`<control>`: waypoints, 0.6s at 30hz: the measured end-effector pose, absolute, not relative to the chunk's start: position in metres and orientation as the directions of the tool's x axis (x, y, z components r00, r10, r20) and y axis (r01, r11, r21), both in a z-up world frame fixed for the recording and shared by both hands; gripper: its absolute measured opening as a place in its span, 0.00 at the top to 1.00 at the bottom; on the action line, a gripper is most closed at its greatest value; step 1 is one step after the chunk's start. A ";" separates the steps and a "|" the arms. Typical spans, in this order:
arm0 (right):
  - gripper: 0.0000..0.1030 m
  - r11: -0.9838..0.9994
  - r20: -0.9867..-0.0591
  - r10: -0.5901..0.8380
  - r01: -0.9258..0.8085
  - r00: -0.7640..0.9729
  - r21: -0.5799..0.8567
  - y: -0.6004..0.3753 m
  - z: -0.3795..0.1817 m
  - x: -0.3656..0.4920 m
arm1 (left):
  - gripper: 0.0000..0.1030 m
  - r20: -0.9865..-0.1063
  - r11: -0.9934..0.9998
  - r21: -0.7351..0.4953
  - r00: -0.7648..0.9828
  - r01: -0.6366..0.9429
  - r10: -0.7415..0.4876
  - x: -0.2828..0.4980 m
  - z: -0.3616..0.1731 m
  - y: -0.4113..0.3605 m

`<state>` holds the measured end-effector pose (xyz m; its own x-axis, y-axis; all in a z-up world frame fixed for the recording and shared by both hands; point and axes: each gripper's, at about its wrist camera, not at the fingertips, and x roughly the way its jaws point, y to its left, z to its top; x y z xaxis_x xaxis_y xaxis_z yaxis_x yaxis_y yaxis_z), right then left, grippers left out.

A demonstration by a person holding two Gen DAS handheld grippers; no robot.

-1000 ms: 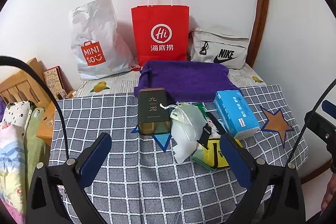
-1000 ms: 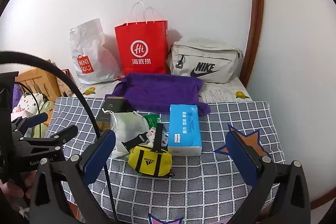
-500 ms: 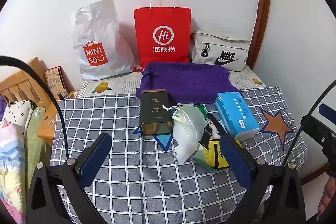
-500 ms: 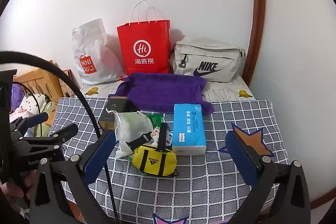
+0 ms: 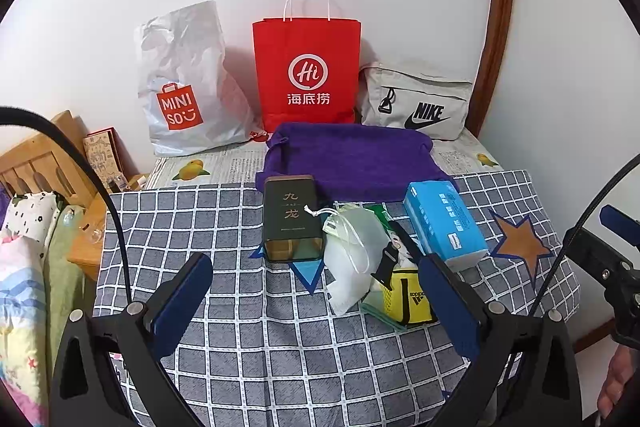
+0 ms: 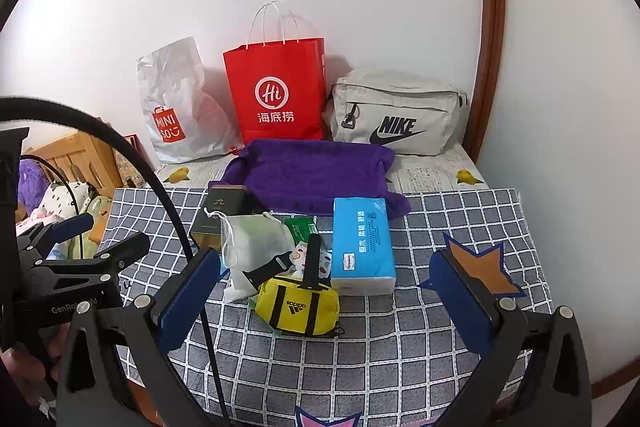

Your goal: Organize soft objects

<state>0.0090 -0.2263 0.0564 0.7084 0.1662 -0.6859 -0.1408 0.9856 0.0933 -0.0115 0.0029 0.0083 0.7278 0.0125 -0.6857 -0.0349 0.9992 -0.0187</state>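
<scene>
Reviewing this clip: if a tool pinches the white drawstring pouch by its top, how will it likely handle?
The white drawstring pouch looks like thin, wrinkled fabric, so it would probably sag and deform rather than hold shape. Its slumped, puffy form suggests light contents. It leans against the yellow mini bag and the dark tin, so lifting it may nudge the bag's black strap lying across it.

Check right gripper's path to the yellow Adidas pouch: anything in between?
Nothing visible. The open right gripper faces the yellow Adidas pouch over bare checked cloth. The blue tissue pack sits close beside it, right.
</scene>
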 end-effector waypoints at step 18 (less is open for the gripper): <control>0.00 0.987 -0.689 0.155 -0.135 0.708 0.083 -0.228 0.058 0.006 | 0.00 -0.688 1.000 -0.007 0.726 -0.025 0.013 -0.015 0.009 0.000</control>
<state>0.0065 -0.2283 0.0582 0.7081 0.1548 -0.6889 -0.1348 0.9874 0.0833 -0.0152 -0.0003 0.0086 0.7259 0.0132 -0.6877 -0.0250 0.9997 -0.0072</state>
